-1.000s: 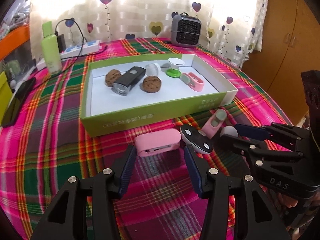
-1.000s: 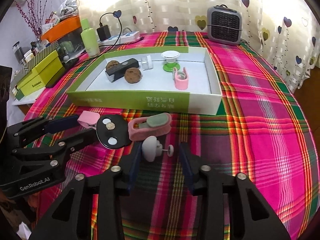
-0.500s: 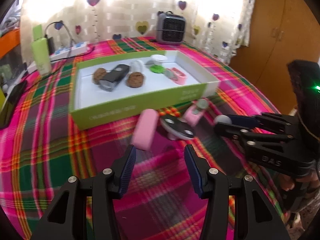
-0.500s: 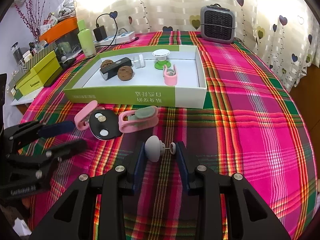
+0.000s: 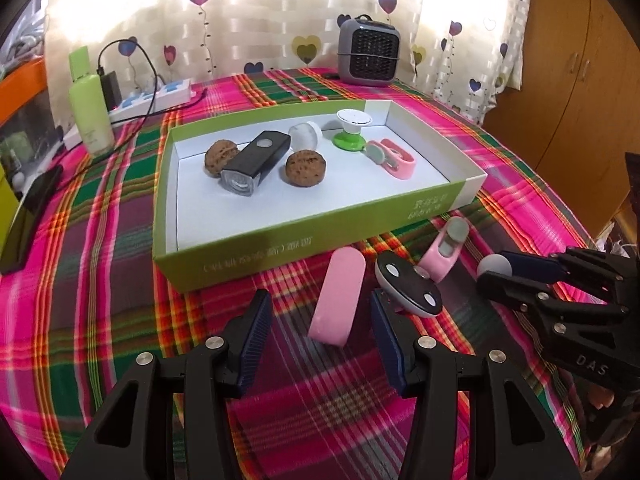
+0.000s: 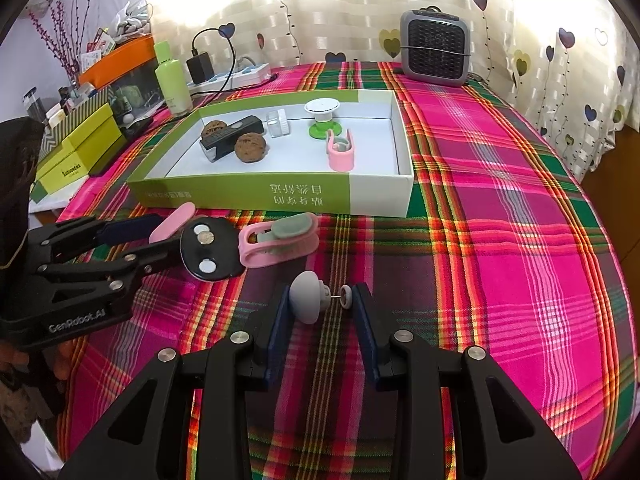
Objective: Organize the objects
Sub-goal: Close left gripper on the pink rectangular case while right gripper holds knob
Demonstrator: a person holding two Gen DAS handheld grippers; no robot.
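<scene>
In front of the green box, your two grippers sit over loose items on the plaid cloth.

The grey knob with pin (image 6: 307, 298) lies between your right gripper (image 6: 322, 308) pads; the jaws have just been closing and seem to touch both ends. Your left gripper (image 5: 320, 318) is open around the pink case (image 5: 338, 296), not pressing it. Beside them lie the black disc (image 5: 408, 288) and the pink clip (image 6: 280, 240), near the green box (image 5: 256, 256).

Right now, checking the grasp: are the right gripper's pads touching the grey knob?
Touching: the right wrist view shows the right gripper pads closed against both ends of the grey knob.
</scene>
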